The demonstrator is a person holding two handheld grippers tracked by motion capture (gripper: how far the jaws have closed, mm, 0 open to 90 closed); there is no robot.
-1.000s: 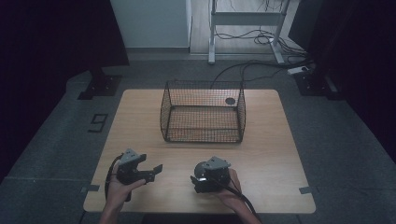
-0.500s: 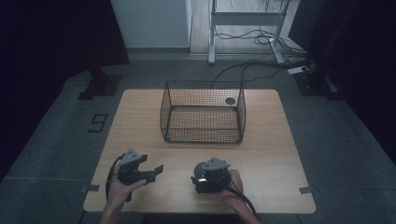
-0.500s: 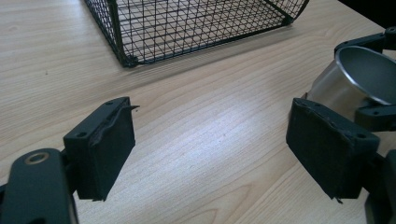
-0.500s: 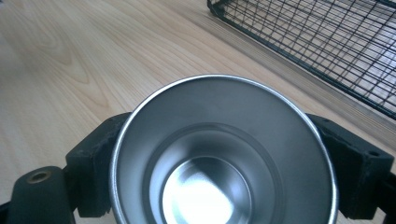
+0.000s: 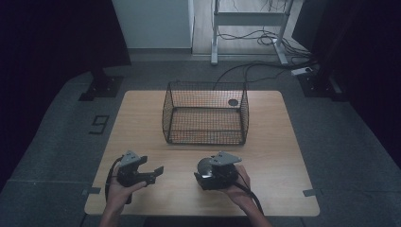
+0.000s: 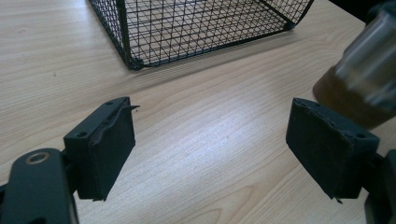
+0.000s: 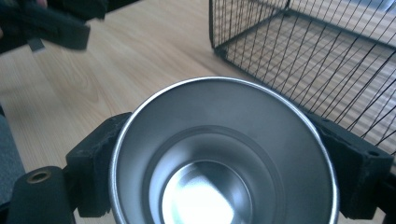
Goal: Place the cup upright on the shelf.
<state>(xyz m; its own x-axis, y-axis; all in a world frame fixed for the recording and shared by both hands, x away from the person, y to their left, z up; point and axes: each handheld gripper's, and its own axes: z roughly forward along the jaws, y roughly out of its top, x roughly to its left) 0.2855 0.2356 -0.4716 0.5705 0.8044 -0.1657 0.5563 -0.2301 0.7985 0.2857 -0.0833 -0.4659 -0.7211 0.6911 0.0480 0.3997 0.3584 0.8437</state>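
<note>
Pale wood table (image 5: 279, 142) stands on a grey floor in a dim room, with cables trailing under a desk frame at 12 o'clock. Near the table's 6 o'clock edge, just right of centre, the right gripper (image 5: 215, 172) has its jaws clamped on a steel cup (image 7: 223, 154). In the right gripper view the cup's open mouth faces the camera, so its long axis runs along the jaws; in the high view the mouth seems turned toward 9 o'clock. At 9 o'clock from the cup, apart from it, the left gripper (image 5: 150, 171) is held by a hand (image 5: 118, 191), its jaws wide apart over bare wood with nothing between them. A black wire basket (image 5: 205, 116) sits toward 12 o'clock, well apart from both grippers.
</note>
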